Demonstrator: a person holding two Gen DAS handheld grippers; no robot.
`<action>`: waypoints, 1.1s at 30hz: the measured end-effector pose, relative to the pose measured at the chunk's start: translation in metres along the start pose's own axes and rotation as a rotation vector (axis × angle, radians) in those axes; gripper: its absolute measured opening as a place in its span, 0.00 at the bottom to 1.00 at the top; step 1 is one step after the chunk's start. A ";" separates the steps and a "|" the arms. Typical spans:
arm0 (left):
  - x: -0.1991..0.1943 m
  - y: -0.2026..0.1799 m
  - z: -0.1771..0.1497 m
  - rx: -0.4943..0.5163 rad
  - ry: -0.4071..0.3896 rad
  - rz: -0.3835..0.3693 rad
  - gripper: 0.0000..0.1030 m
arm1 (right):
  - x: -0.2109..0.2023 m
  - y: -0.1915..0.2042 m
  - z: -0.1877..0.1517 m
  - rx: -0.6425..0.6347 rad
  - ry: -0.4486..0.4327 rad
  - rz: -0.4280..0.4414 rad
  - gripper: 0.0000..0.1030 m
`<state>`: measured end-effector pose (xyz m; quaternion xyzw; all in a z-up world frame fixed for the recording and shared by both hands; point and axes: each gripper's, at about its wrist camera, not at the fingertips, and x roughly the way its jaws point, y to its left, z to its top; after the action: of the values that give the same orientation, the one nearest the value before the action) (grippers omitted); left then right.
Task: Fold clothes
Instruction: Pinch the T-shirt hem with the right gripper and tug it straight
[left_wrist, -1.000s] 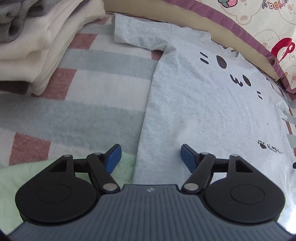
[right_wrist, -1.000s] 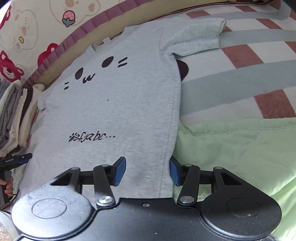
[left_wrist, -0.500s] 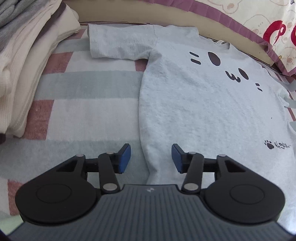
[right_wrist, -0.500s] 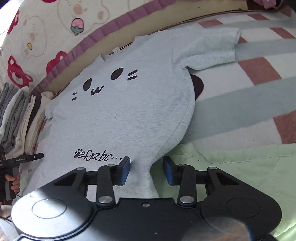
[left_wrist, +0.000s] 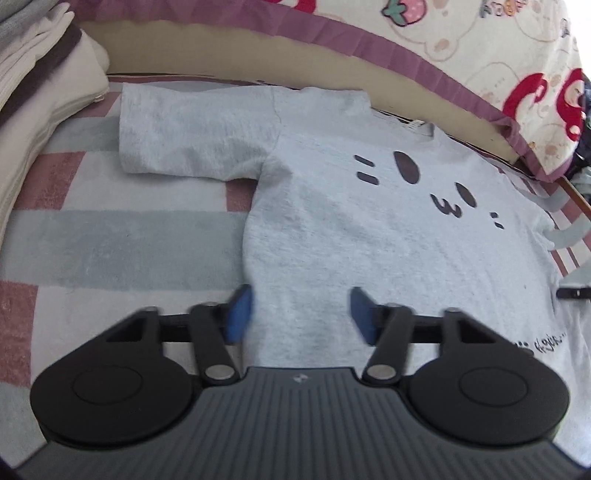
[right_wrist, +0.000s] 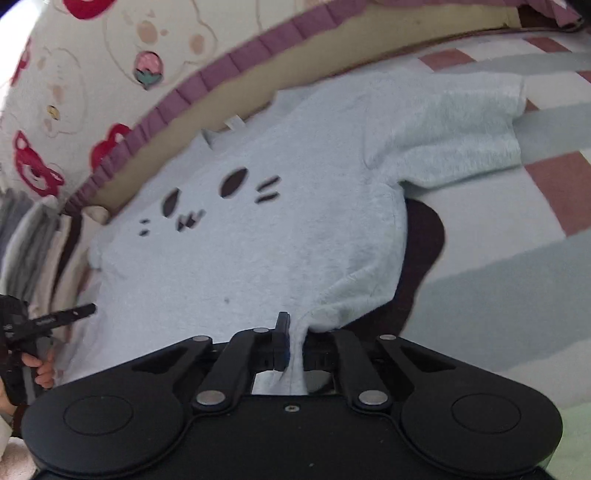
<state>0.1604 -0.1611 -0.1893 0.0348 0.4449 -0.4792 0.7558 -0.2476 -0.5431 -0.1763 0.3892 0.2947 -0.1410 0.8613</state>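
Left: we see folded clothes stack (left_wrist: 40, 92) by the bed edge, bare striped blanket (left_wrist: 122, 243) beside it. Grey T-shirt (left_wrist: 388, 236) lies flat, face up; hem hidden under the tools. Left gripper (left_wrist: 301, 314) jaws apart, straddling the shirt's side edge. Right gripper (right_wrist: 293, 347) clamped on bunched shirt fabric.

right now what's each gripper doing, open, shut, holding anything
Left gripper: open, jaws apart over the grey T-shirt, not pinching it.
Right gripper: closed on the T-shirt's lower edge, fabric bunched between its jaws.
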 end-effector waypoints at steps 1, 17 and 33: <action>-0.004 0.001 -0.001 0.005 -0.006 -0.030 0.02 | -0.008 -0.001 0.002 0.003 -0.039 0.041 0.06; -0.008 -0.039 -0.013 0.158 0.012 0.014 0.34 | 0.004 0.003 -0.001 -0.214 0.011 -0.292 0.05; -0.001 -0.044 -0.016 -0.054 0.051 -0.048 0.55 | -0.008 0.005 -0.014 -0.113 -0.041 -0.253 0.08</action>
<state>0.1170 -0.1763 -0.1811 0.0156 0.4775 -0.4840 0.7331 -0.2573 -0.5297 -0.1756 0.2971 0.3311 -0.2396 0.8630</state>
